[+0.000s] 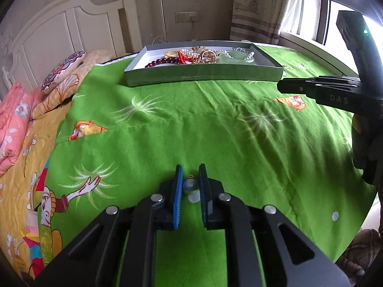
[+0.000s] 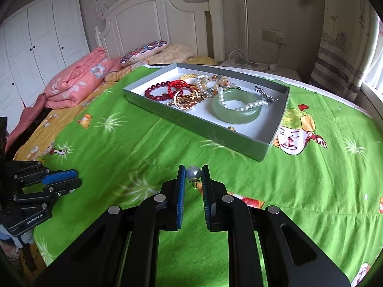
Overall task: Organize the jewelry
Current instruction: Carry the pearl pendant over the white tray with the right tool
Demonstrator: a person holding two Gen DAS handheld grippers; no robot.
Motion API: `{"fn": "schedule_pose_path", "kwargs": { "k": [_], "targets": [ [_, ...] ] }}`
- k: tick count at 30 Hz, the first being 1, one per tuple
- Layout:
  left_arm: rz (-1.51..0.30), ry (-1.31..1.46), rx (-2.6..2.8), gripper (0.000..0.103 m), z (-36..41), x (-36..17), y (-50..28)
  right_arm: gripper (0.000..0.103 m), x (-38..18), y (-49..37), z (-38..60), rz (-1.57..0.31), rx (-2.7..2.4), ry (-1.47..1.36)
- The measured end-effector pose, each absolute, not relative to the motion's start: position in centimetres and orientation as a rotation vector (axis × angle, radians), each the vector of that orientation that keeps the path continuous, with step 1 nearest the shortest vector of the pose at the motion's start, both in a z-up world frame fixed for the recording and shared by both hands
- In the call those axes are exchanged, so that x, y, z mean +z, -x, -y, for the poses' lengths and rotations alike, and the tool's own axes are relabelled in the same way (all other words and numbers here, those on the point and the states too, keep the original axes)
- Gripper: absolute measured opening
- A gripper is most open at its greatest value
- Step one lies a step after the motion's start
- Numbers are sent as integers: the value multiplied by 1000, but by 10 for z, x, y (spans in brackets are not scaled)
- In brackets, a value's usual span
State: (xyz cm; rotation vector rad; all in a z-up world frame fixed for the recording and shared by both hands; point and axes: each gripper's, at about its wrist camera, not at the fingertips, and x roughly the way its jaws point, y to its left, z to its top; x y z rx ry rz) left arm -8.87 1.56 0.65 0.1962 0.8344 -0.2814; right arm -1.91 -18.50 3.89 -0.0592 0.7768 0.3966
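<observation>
A grey pearl earring [image 1: 190, 186] sits between the blue pads of my left gripper [image 1: 191, 168], which is shut on it just above the green bedsheet. My right gripper [image 2: 193, 168] is shut on a second pearl earring [image 2: 194, 172], whose small gold hook hangs below the pearl. The grey jewelry tray [image 2: 215, 141] lies beyond, holding a jade bangle [image 2: 237, 117], a white pearl bracelet [image 2: 239, 106], a red bead bracelet [image 2: 155, 93] and gold rings [image 2: 184, 100]. In the left wrist view the tray [image 1: 191, 76] is far ahead, and the right gripper [image 1: 282, 86] reaches in from the right.
The green cartoon bedsheet [image 2: 119, 148] covers the bed. A folded pink quilt [image 2: 76, 83] and pillows [image 2: 143, 50] lie by the white headboard [image 2: 155, 16]. A small white disc [image 1: 335, 216] rests on the sheet at the right. A window [image 1: 344, 12] is at the far right.
</observation>
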Motion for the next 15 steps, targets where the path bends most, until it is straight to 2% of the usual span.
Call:
{"fn": "schedule_pose_path", "kwargs": {
  "k": [15],
  "targets": [
    [-837, -189, -280, 13, -14, 9, 90, 15, 42, 29, 189, -761, 416, 37]
  ]
}}
